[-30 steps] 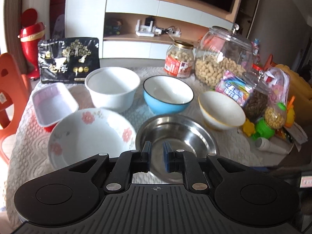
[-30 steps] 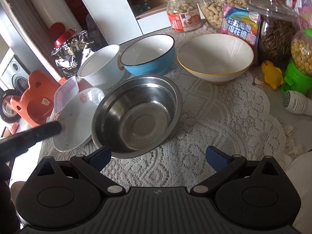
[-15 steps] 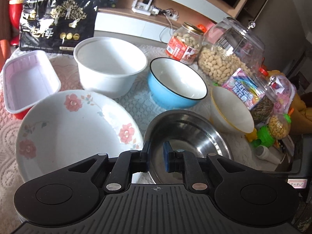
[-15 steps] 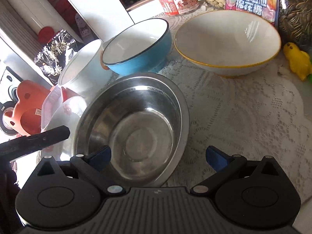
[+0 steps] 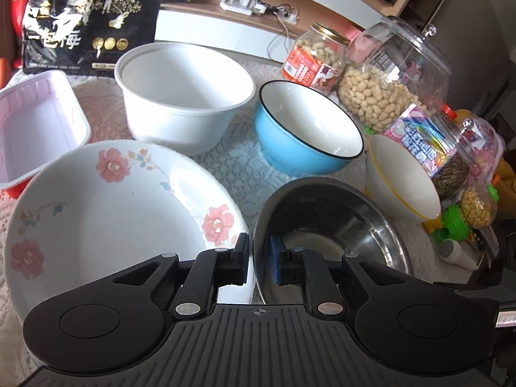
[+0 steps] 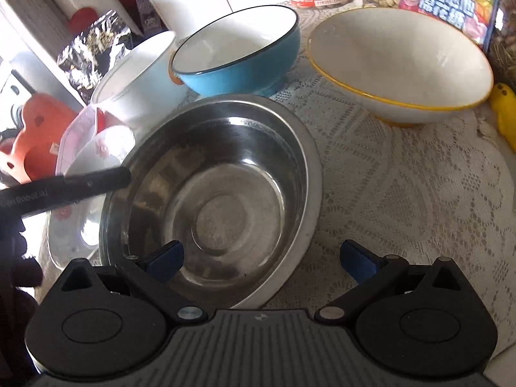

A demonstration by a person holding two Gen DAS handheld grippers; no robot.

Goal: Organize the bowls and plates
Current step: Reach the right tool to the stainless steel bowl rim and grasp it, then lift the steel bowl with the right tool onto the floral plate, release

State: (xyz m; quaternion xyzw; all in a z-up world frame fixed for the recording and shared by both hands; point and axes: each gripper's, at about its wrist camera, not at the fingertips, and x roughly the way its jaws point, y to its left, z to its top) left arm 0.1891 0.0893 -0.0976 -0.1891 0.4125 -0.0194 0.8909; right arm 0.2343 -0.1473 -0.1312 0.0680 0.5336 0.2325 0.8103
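Both grippers have dropped closer to the table since the earlier frames, so the steel bowl (image 6: 213, 200) and the floral plate (image 5: 106, 213) now fill much more of each view. From the left wrist, the left gripper (image 5: 259, 262) has its fingers drawn nearly together, with only a narrow gap between the pads. The near left rim of the steel bowl (image 5: 325, 235) runs up through that gap: one finger sits over the floral plate's edge, the other over the bowl's inside wall. Whether the pads actually press the rim is hard to tell. The plate and the steel bowl lie side by side, edges just touching or overlapping.

From the right wrist, the right gripper (image 6: 261, 254) has its fingers spread wide. Its left finger hangs over the inside of the steel bowl near the front wall, its right finger over bare lace tablecloth (image 6: 403, 193); the bowl's right rim passes between them, untouched.

Behind the steel bowl stand a blue bowl (image 5: 306, 135), a white tub (image 5: 180, 96) and a yellow-rimmed bowl (image 6: 400, 64), each apart from the others. A pink tray (image 5: 38, 129) is cut off at the left edge. Glare washes out the floral plate in the right wrist view, where the left gripper's dark finger (image 6: 93, 182) crosses it.
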